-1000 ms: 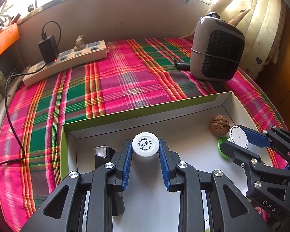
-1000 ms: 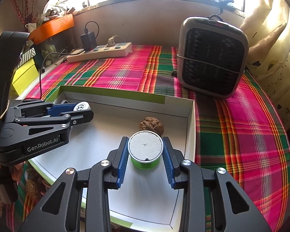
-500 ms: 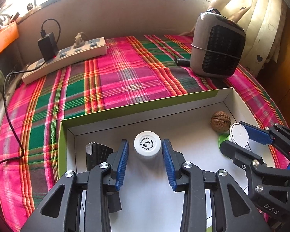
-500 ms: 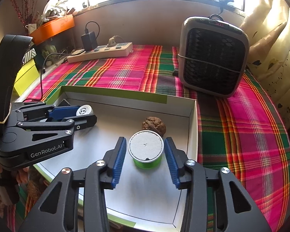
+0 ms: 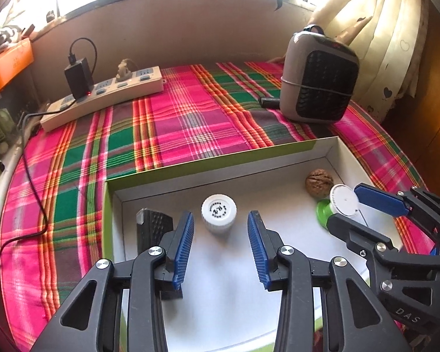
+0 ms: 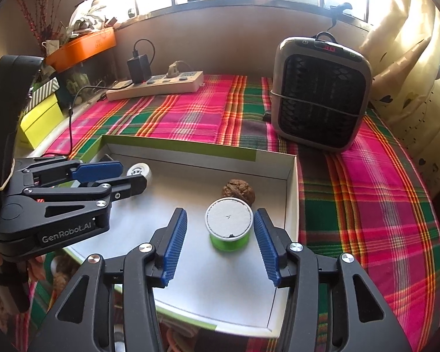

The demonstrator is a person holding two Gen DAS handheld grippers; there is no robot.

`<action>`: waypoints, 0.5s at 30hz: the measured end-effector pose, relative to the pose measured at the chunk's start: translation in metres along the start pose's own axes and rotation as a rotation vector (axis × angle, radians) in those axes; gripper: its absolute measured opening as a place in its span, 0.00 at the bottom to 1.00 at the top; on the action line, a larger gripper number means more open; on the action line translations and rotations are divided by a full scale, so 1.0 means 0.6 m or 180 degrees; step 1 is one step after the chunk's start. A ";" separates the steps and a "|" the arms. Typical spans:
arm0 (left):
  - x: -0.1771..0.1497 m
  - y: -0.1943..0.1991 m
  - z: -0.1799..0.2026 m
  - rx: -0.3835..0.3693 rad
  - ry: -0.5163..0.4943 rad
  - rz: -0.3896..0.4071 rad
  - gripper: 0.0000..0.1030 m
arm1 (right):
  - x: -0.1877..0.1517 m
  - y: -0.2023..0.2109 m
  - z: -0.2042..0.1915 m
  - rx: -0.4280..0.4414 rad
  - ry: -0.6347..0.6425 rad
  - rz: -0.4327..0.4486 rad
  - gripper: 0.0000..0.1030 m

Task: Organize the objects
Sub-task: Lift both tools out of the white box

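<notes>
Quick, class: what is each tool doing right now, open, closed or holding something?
Left tool: opening, pads clear of the white-capped plastic bottle between them.
Right tool: opening, pads clear of the green paper-lidded cup.

Fingers (image 5: 184, 246) off bottle (image 5: 219, 211) and cup (image 6: 228, 225)

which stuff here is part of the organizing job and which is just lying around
Job: white-capped bottle, green tub with white lid, brown walnut, black ridged block, all in the white cardboard box.

Lying about: grey fan heater, beige power strip, black charger.
</notes>
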State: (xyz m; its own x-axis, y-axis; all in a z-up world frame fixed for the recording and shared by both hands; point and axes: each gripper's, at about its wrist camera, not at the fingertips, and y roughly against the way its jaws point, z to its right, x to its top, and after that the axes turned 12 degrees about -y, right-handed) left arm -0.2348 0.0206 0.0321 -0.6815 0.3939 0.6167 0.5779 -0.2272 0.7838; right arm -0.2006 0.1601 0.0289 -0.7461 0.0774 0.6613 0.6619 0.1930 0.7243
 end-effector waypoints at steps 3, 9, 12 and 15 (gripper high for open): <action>-0.008 0.018 -0.001 0.0016 0.0019 0.0050 0.35 | -0.005 0.012 -0.002 0.0013 -0.0005 0.0021 0.47; -0.033 0.068 -0.006 0.0094 0.0051 0.0170 0.36 | -0.025 0.047 -0.003 0.0061 -0.0013 0.0092 0.47; -0.052 0.093 -0.011 0.0124 0.0095 0.0217 0.36 | -0.038 0.064 -0.004 0.0113 0.0007 0.0120 0.47; -0.075 0.115 -0.016 0.0175 0.0182 0.0243 0.36 | -0.053 0.078 -0.010 0.0166 0.0069 0.0126 0.47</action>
State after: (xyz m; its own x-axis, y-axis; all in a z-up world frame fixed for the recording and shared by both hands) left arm -0.1686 -0.0214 0.0588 -0.6582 0.3256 0.6787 0.6517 -0.2048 0.7303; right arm -0.1455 0.1610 0.0428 -0.7173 0.0648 0.6937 0.6859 0.2410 0.6867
